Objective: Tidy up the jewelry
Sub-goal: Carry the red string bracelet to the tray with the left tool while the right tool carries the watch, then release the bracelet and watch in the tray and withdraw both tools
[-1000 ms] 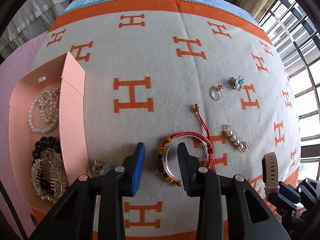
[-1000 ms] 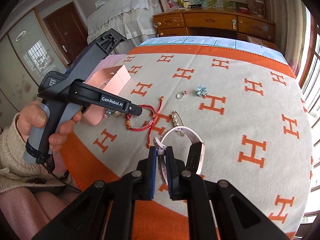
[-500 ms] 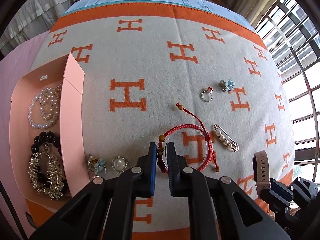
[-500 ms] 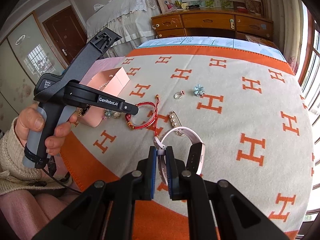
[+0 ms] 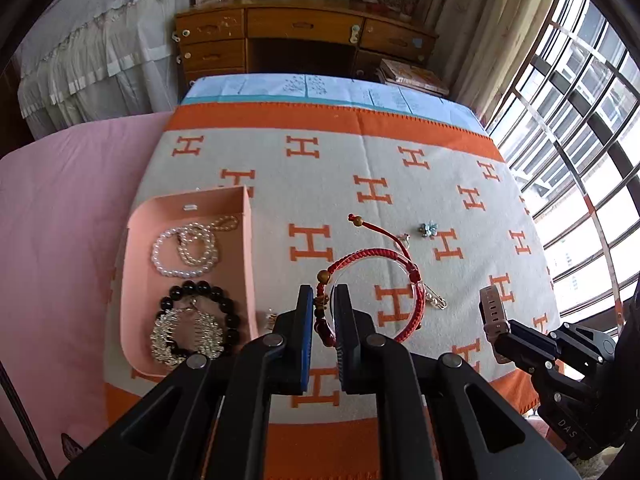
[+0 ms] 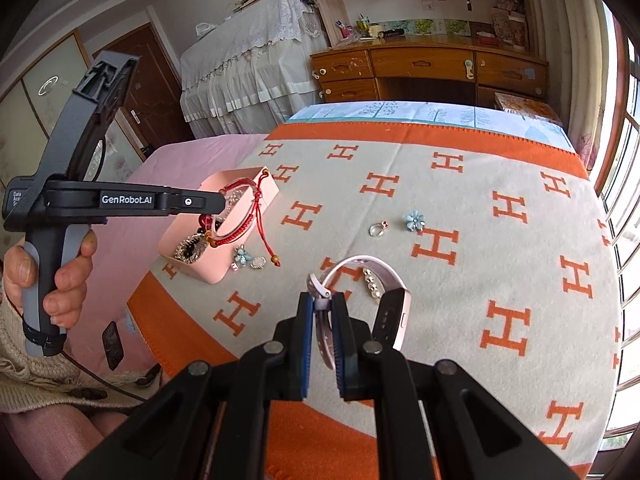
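Observation:
My left gripper (image 5: 323, 300) is shut on a red cord bracelet (image 5: 372, 292) with a clear ring and beads, and holds it in the air just right of the pink tray (image 5: 248, 240). It also shows in the right wrist view (image 6: 240, 216), hanging over the tray (image 6: 264, 200). The tray holds a pearl strand (image 5: 184, 248), a black bead bracelet (image 5: 224, 304) and a silver leaf brooch (image 5: 184, 332). My right gripper (image 6: 322, 304) is shut on a pink watch (image 6: 394, 308) by its strap, above the blanket.
On the orange-and-grey blanket (image 6: 480, 240) lie a ring (image 6: 377, 230), a blue flower piece (image 6: 414, 221), a pearl pin (image 6: 372, 280), and a flower earring (image 6: 241, 256) with a round brooch (image 6: 258, 263) beside the tray. A wooden desk (image 5: 304, 36) stands behind.
My left gripper closed on the red bracelet, lifted it off the blanket and tilted up, moving toward the tray. The right gripper kept holding the watch.

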### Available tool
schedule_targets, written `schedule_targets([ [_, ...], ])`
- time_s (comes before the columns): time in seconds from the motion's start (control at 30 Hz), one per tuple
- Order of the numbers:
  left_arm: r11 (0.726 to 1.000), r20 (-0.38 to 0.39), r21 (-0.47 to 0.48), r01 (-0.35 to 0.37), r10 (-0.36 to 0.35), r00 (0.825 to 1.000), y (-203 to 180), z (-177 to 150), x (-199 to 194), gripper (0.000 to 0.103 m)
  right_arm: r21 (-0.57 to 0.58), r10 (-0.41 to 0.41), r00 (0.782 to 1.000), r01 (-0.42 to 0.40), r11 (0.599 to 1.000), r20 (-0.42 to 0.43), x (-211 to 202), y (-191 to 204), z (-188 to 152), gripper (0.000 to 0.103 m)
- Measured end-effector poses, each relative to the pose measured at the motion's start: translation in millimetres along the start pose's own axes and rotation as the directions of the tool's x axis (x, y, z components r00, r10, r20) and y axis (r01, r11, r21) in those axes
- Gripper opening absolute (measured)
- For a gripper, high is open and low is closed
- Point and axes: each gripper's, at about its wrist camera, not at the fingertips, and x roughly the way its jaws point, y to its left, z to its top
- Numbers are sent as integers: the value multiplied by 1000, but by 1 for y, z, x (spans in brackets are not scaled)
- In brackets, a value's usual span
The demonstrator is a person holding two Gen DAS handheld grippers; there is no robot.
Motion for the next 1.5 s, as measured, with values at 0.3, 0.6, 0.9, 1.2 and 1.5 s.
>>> schedule_targets([
  [0.3,995,146,-93,-34,47,988,64,5,-61,8,-114,44,992,-31,993,114,-22,62,68,9],
  [0.6,983,89,-178,-35,52,995,123,-10,-29,8,-166,110,982,-85,982,152,6,119,135,9],
  [0.9,978,-24,-210,5,-11,1000,151,-23,32,8,-147,126,992,-123,981,9,90,147,149,9],
  [1.2,980,1,-199,32,-32,999,164,-26,37,13,-127,70,989,-86,988,-128,155,152,143,9],
  [1.5,986,76,-166,-9,22,997,167,-26,25,65,-123,-13,972,-16,992,-236,193,154,136,15],
])
